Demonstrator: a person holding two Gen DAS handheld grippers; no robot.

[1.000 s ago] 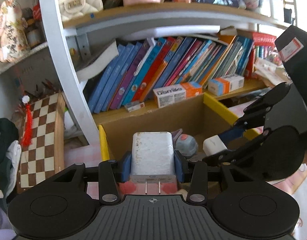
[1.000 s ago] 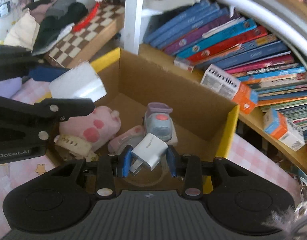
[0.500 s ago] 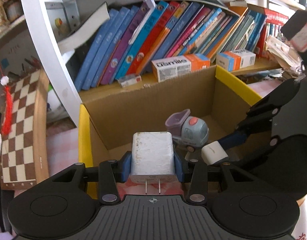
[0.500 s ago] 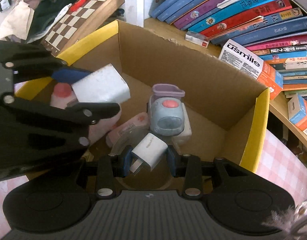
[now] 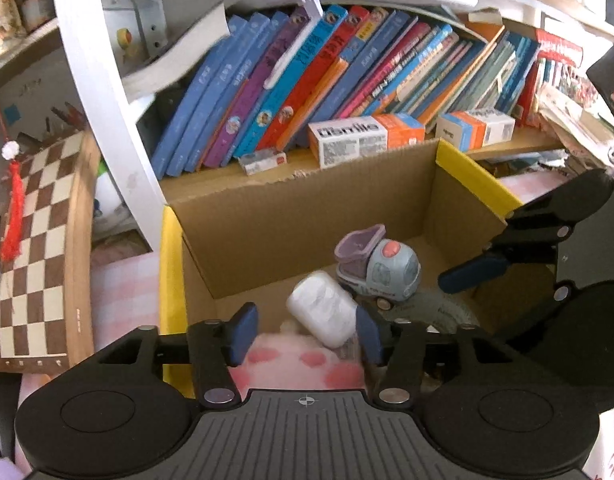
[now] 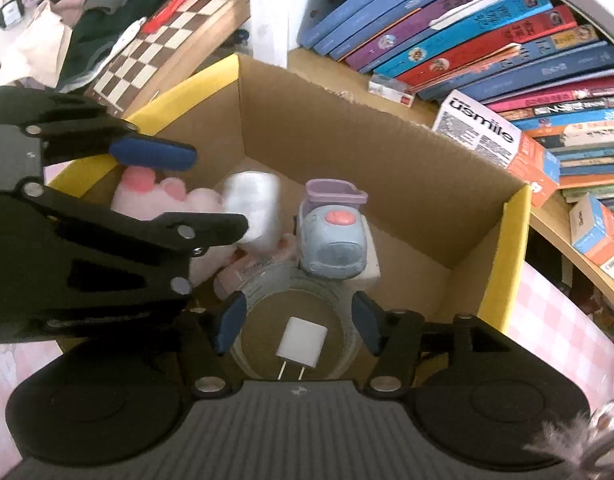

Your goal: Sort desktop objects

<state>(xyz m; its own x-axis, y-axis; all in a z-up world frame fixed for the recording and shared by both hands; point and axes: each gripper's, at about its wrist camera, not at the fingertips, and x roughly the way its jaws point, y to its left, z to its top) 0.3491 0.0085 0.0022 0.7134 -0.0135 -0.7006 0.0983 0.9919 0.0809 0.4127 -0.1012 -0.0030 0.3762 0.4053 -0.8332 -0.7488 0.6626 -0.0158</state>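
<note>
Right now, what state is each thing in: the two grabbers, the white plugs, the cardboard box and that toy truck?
Left gripper: open, holding nothing.
Right gripper: open, holding nothing.
Large white charger block: released, blurred, tilted above the pink plush toy.
Small white two-prong plug: lying flat inside the clear round ring.
Brown cardboard box with yellow rim: open-topped.
Grey-blue toy truck: upright in the box.

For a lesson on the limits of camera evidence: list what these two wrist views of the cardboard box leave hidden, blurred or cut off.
- Large white charger: motion-blurred in both views; whether it is falling or resting cannot be told.
- Pink plush: largely covered by the left gripper in the right wrist view.
- Pink tube: label too small to read.
- Small white charger: not visible in the left wrist view.
- Books: spine titles unreadable, blurred.
</note>
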